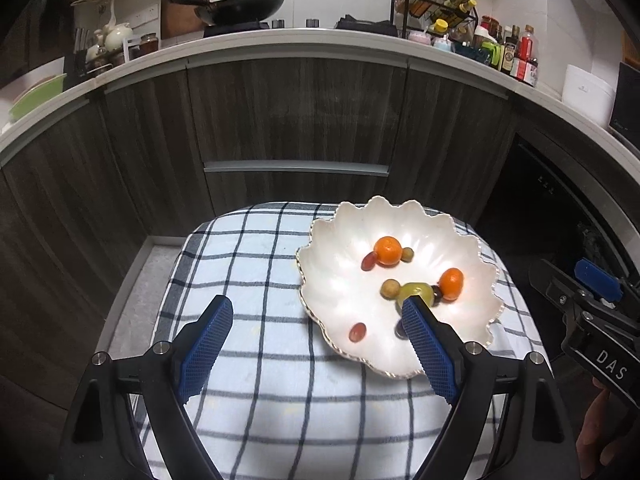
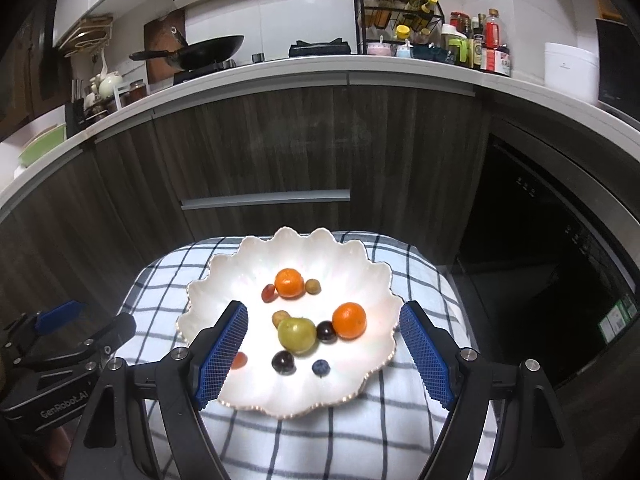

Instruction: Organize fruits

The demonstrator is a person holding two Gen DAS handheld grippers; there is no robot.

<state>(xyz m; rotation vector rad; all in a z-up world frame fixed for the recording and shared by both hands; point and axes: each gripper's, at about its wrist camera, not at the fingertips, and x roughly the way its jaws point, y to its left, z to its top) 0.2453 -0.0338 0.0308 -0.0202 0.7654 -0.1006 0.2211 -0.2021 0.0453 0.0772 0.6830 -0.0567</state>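
A white scalloped dish (image 1: pixel 344 236) (image 2: pixel 248 256) sits on a checked cloth. It holds two oranges (image 2: pixel 289 282) (image 2: pixel 349 320), a green pear-like fruit (image 2: pixel 297 334), dark grapes (image 2: pixel 283 362), a blueberry (image 2: pixel 320 367), red grapes (image 2: pixel 268 293) and small brown fruits (image 2: pixel 313 286). My left gripper (image 1: pixel 318 310) is open and empty, above the dish's left rim, and also shows in the right wrist view (image 2: pixel 86 320). My right gripper (image 2: pixel 324 314) is open and empty, its fingers straddling the dish above the fruits; it shows at the right edge of the left wrist view (image 1: pixel 576 284).
The checked cloth (image 1: pixel 256 264) covers a small raised surface in front of dark wooden cabinets (image 1: pixel 296 120). A counter behind carries a wok (image 1: pixel 240 10), a spice rack (image 1: pixel 436 0) and bottles (image 1: pixel 516 52). A dark appliance (image 2: pixel 540 264) stands at the right.
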